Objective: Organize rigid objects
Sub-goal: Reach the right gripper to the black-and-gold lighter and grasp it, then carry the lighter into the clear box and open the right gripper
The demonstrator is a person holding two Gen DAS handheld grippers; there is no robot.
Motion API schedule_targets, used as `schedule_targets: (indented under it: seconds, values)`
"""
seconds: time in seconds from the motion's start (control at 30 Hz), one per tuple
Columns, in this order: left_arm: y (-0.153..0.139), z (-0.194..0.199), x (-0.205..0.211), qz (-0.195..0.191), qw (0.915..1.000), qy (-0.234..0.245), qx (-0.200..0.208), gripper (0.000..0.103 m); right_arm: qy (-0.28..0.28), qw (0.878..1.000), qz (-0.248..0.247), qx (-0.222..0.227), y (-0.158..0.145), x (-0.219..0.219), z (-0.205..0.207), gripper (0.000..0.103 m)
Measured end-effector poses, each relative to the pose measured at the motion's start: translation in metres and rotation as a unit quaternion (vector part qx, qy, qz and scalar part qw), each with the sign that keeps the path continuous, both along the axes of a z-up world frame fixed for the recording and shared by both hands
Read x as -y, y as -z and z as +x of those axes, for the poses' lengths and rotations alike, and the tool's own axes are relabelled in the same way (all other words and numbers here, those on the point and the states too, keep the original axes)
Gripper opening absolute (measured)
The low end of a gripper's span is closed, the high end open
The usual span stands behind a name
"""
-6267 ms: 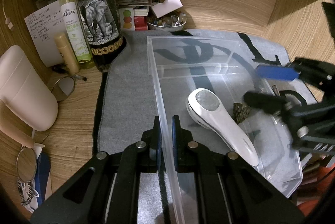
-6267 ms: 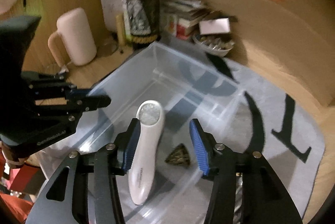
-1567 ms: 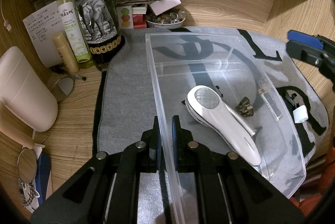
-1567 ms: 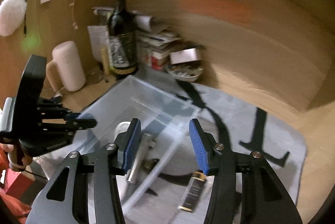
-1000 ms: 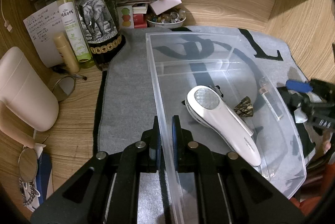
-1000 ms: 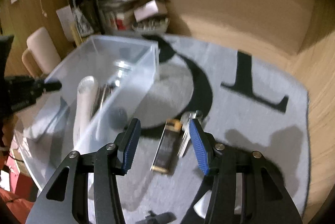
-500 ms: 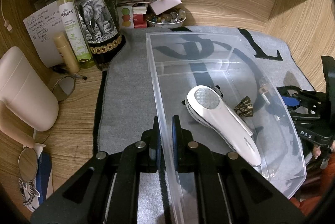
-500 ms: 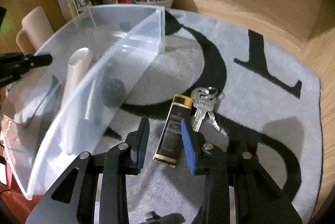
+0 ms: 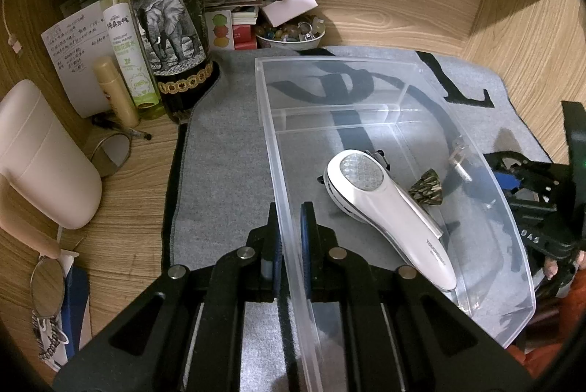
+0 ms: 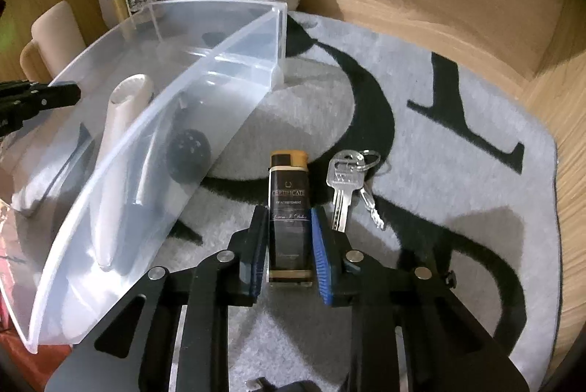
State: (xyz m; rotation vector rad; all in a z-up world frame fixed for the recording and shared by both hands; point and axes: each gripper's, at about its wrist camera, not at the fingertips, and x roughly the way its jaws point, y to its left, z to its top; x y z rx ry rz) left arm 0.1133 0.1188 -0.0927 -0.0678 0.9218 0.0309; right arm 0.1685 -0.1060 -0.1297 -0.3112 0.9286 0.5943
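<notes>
My left gripper [image 9: 291, 238] is shut on the near wall of a clear plastic bin [image 9: 267, 106] that stands on the grey mat. Inside the bin lie a white handheld device [image 9: 384, 198] and a small patterned cone [image 9: 426, 189]. In the right wrist view my right gripper [image 10: 287, 245] is down on the mat, its blue pads closed against both sides of a black and gold lighter [image 10: 289, 209]. A set of keys [image 10: 344, 183] lies just right of the lighter. The bin [image 10: 219, 70] is to the gripper's left.
A dark wine bottle [image 9: 168, 22], a green spray bottle [image 9: 126, 37], a bowl of trinkets [image 9: 289, 33] and stacked boxes crowd the back wall. A pale mug [image 9: 40, 154] stands at left. The wooden corner walls close in behind and to the right.
My right gripper has dropped from above the bin to the mat beside it and closed its jaws around the lighter. The left gripper and the bin have stayed put.
</notes>
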Motion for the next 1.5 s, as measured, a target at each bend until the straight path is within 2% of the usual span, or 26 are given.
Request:
schedule_targets:
  seconds: [0.33,0.57,0.77,1.07,1.5]
  values:
    - [0.000,0.000,0.000,-0.001,1.0000,-0.001,0.000,0.008,0.004,0.998,0.048,0.049,-0.046,0.005,-0.005,0.022]
    - [0.000,0.000,0.000,0.000,1.0000,0.000,0.000,0.008,-0.013,0.993,0.078,0.089,-0.080,-0.004,-0.013,0.022]
    - [0.000,0.000,0.000,0.000,1.0000,0.000,0.000,0.008,-0.033,0.989,0.096,0.105,-0.096,-0.017,-0.016,0.022]
    - [0.000,0.000,0.001,0.000,1.0000,-0.001,0.001,0.008,-0.062,0.988,0.101,0.103,-0.098,-0.042,-0.020,0.022]
    - [0.000,0.000,0.002,0.000,1.0000,-0.001,0.001,0.008,-0.091,0.992,0.068,0.049,-0.062,-0.080,-0.010,0.022]
